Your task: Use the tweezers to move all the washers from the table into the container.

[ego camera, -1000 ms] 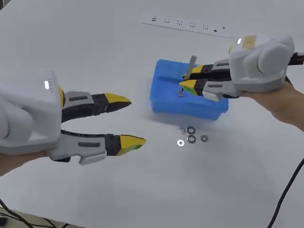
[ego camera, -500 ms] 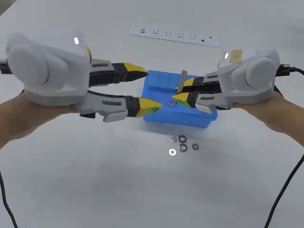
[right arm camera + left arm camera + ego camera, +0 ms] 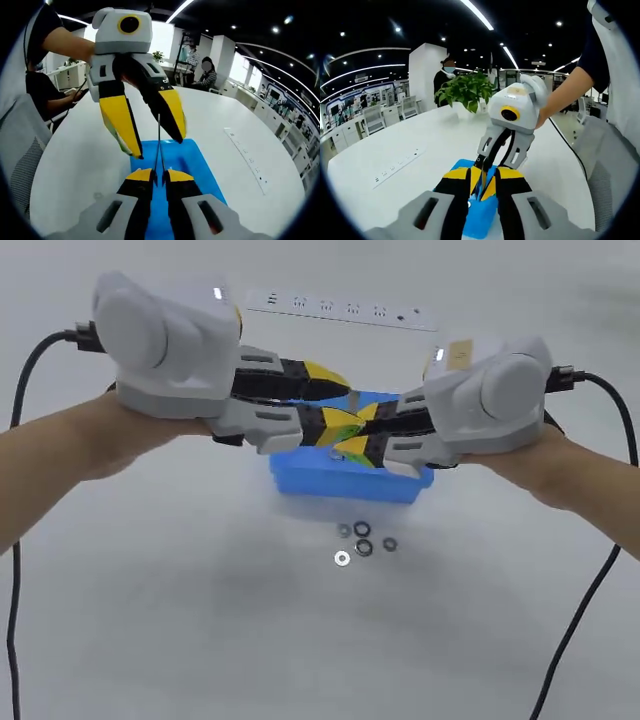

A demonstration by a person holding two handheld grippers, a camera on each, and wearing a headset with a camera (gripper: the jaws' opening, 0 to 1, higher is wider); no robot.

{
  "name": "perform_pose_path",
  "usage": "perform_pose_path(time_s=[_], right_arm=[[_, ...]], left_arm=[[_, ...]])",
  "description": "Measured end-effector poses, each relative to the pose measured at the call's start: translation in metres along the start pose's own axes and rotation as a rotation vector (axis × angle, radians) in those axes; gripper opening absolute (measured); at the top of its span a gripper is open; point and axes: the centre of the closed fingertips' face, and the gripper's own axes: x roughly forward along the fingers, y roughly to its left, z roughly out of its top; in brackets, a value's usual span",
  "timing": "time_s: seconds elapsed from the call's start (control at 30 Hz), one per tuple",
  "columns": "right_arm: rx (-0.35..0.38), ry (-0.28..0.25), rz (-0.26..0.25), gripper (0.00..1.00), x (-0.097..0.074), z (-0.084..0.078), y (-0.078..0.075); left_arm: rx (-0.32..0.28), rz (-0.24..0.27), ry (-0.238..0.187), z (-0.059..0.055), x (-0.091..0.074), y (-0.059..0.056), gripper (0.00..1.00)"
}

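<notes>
Open-plan office; ceiling strip lights (image 3: 477,15); white table (image 3: 200,620), power strip (image 3: 340,308); potted plant (image 3: 467,90); grey chair (image 3: 20,150).

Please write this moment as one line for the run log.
right gripper: shut on tweezers | left gripper: open, jaws astride tweezers | both above container | washers: on table, outside container

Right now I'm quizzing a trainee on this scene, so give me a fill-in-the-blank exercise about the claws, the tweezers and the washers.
1. The right claw is shut on the ____.
2. The left claw stands ____ around that tool.
3. The washers lie on the ____, outside the blue container.
Missing words: tweezers; open; table.
</notes>
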Motion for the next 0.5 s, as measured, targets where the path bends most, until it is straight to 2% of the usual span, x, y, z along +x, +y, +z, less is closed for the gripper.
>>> perform_pose_path(time_s=[0.1,0.2,0.37,0.5], right_arm=[[-0.003,0.004,0.005,0.11,0.0,-0.001,0.001],[-0.007,0.007,0.011,0.11,0.001,-0.001,0.002],[-0.018,0.01,0.021,0.11,0.002,0.0,0.005],[-0.025,0.009,0.025,0.11,0.002,0.002,0.006]], left_arm=[[0.029,-0.003,-0.008,0.003,-0.003,-0.001,0.17],[0.032,-0.013,-0.022,0.008,-0.006,-0.002,0.16],[0.085,-0.035,-0.011,0.011,-0.006,-0.006,0.08],[0.088,-0.066,-0.008,0.013,-0.004,-0.012,0.08]])
